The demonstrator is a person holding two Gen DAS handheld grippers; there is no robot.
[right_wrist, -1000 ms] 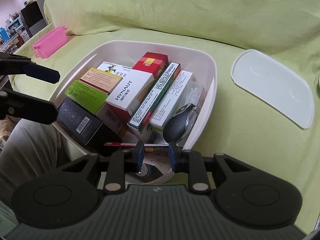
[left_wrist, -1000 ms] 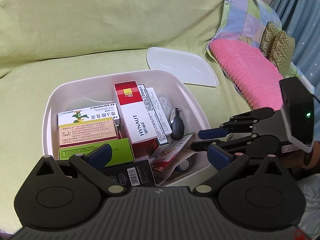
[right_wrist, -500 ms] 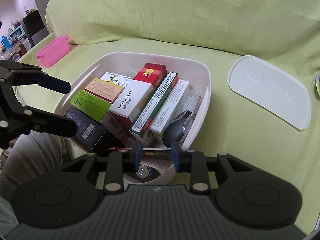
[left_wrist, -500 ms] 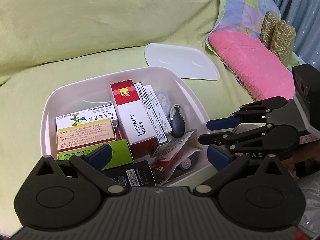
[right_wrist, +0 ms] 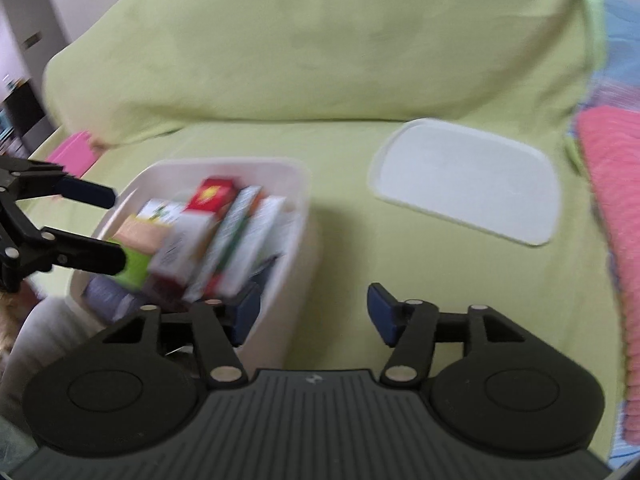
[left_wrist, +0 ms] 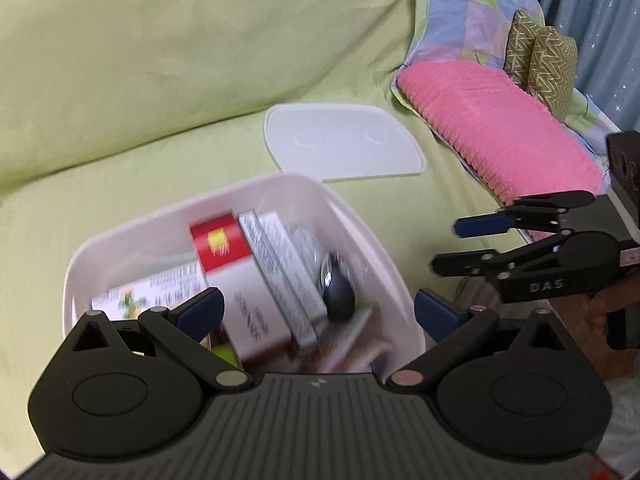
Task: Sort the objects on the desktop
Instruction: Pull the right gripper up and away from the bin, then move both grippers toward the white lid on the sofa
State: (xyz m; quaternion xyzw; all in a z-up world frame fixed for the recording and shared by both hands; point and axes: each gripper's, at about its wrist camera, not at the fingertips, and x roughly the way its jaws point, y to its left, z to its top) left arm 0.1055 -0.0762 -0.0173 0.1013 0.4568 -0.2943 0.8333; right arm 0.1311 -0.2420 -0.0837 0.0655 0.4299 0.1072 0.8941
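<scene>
Sofa (left_wrist: 160,80) draped in light green cover (right_wrist: 320,52). Pink cushion (left_wrist: 496,128) on patchwork pillow (left_wrist: 468,12) at right end. Blue star-print curtain (left_wrist: 608,32) behind. Pale wall (right_wrist: 52,4) at left.

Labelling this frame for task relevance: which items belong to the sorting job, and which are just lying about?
Job:
white bin
boxes in it
dark mouse-like item
bin lid
left claw, right claw, both open

Lying about:
pink cushion
patchwork pillow
pink pouch
</scene>
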